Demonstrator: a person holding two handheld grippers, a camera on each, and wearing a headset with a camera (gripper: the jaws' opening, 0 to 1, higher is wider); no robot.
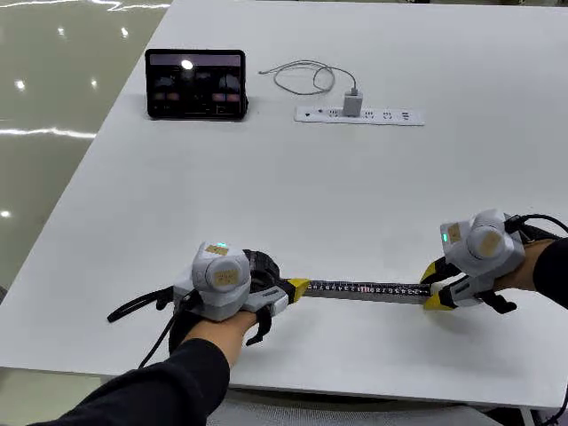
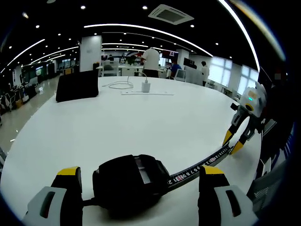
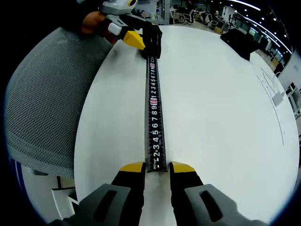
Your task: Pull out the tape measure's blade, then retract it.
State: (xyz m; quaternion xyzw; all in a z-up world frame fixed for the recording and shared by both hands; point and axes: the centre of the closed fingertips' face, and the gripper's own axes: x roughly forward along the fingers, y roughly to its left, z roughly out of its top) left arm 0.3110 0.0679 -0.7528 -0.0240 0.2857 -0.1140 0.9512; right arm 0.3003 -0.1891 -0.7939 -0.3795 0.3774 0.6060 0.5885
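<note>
Item: tape measure, 1 unit. The case [image 2: 131, 181] is black, compact and rigid. It lies on the white table [image 1: 355, 204] near the front edge, between the jaws of the left gripper [image 2: 141, 173], which stand apart with a gap on each side. The blade [image 3: 155, 108] is drawn out flat along the table to the right gripper [image 3: 156, 168], whose 2 jaws are closed on its end.

Handling, as judged: the blade is thin, springy and smooth, so it is liable to slip, kink or snap back; hold it at the end hook. The case is light and likely to slide; grip its flat sides.
</note>
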